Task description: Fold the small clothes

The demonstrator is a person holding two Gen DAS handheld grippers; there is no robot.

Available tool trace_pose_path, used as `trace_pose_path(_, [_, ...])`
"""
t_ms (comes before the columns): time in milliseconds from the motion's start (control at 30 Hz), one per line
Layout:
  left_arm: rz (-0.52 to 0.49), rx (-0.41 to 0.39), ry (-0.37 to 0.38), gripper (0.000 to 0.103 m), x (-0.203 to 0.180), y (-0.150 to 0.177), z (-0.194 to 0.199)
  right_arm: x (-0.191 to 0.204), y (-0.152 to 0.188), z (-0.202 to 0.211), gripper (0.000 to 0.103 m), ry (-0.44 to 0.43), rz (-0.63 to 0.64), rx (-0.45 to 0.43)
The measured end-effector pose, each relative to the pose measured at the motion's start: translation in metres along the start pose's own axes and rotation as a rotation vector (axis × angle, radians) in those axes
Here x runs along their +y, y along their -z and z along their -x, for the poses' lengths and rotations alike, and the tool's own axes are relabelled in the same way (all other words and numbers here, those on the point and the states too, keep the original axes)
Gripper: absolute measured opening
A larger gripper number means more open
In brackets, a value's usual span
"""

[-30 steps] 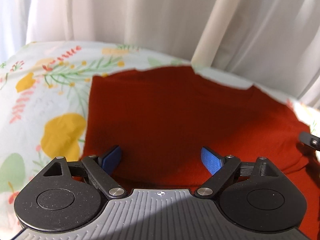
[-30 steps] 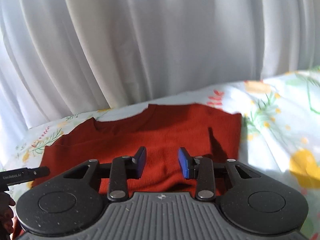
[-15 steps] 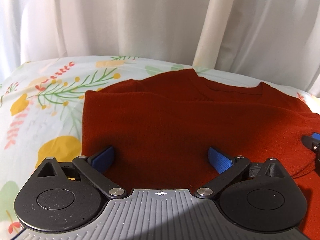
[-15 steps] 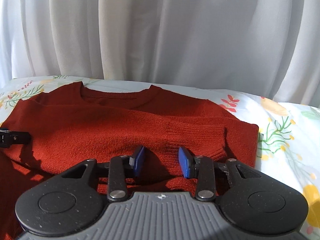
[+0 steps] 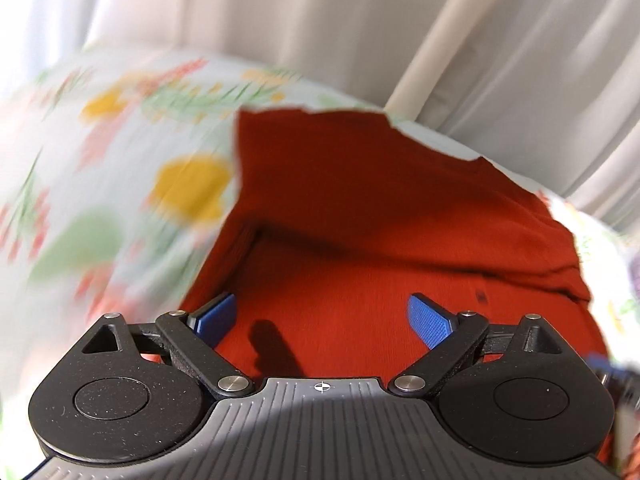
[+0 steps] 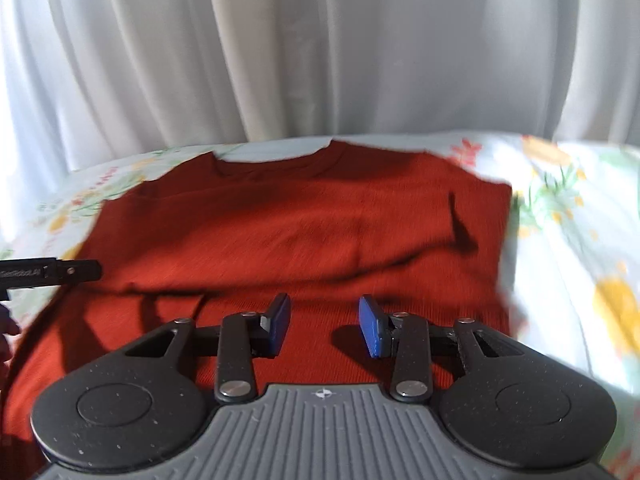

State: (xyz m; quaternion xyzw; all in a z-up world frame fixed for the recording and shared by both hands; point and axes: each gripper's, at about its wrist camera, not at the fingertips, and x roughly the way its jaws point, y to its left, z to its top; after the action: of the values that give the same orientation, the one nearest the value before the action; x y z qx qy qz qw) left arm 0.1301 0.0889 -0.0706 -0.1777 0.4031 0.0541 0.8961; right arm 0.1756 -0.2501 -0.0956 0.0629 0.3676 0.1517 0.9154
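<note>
A rust-red knit sweater (image 5: 380, 208) lies flat on a floral sheet, sleeves folded across its body, neckline at the far side. It also shows in the right wrist view (image 6: 304, 232). My left gripper (image 5: 322, 320) is wide open and empty, just above the sweater's near left part. My right gripper (image 6: 324, 326) is open and empty above the sweater's near edge. The left gripper's tip (image 6: 60, 272) shows at the left edge of the right wrist view.
The floral sheet (image 5: 120, 184) covers the surface around the sweater, also showing in the right wrist view (image 6: 568, 240). White curtains (image 6: 320, 48) hang close behind the far edge. A pale vertical pole (image 5: 440, 36) stands behind the curtain.
Both grippers have drawn back toward the sweater's near edge and tilted downward. Both stay open and empty. The current views are motion-blurred.
</note>
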Motion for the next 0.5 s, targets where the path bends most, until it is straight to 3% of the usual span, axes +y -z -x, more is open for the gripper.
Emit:
trace_pose_path(100, [0.071,0.058,-0.016,0.093,0.024,0.028,0.029,-0.005,0.045,0.045,0.050,-0.024,-0.036,0.050])
trace_pose_path(233, [0.080,0.116,-0.076,0.085,0.044,0.049,0.055,-0.017,0.090,0.097,0.050,0.045,-0.127,0.083])
trace_pose_path(300, [0.083,0.143,-0.091,0.081,0.051,0.055,0.064,-0.027,0.101,0.115,0.050,0.056,-0.187,0.077])
trace_pose_path(400, [0.100,0.211,-0.087,0.066,0.059,0.066,0.069,-0.037,0.107,0.129,0.050,0.065,-0.226,0.093])
trace_pose_path(500, [0.128,0.228,-0.067,0.063,0.066,0.080,0.078,-0.043,0.113,0.134,0.049,0.063,-0.232,0.145])
